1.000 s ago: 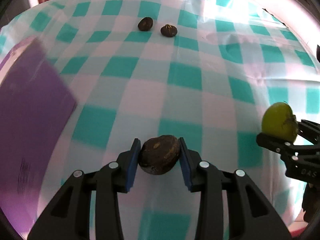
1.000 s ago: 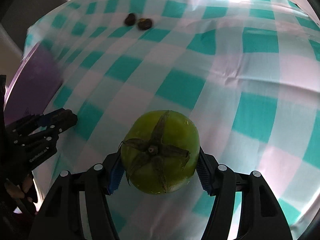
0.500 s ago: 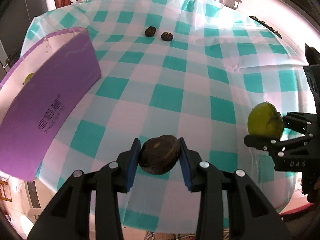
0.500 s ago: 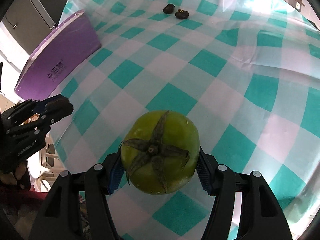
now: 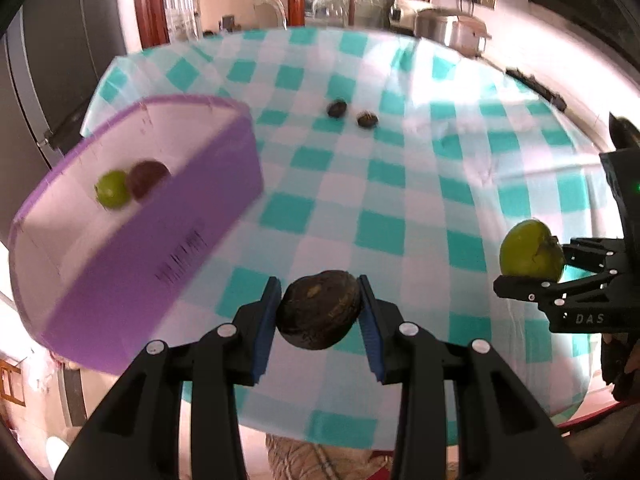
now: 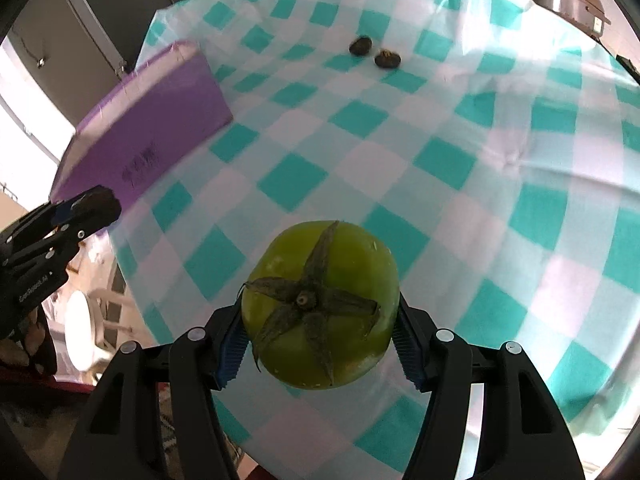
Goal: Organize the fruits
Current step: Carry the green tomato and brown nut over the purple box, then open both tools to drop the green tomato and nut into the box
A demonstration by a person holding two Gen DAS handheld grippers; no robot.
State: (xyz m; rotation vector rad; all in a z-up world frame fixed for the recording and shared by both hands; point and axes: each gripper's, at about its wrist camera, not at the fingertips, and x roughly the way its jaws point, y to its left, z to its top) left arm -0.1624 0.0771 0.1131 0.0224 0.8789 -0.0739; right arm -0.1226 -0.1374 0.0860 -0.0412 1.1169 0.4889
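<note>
I have both loads lifted above the tabletop (image 5: 400,184); my left gripper (image 5: 319,312) has its fingers clenched on a dark brown wrinkled round fruit (image 5: 319,310); my right gripper (image 6: 318,340) is grasping a green round fruit with a dried star-shaped calyx (image 6: 320,304); the step is carrying; next I judge each must travel over the purple open box (image 5: 132,236) at the tabletop's left edge and release inside.

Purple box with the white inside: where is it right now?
In the left wrist view the purple box sits at the left edge of the checked tablecloth, holding a green fruit and a dark one.
</note>
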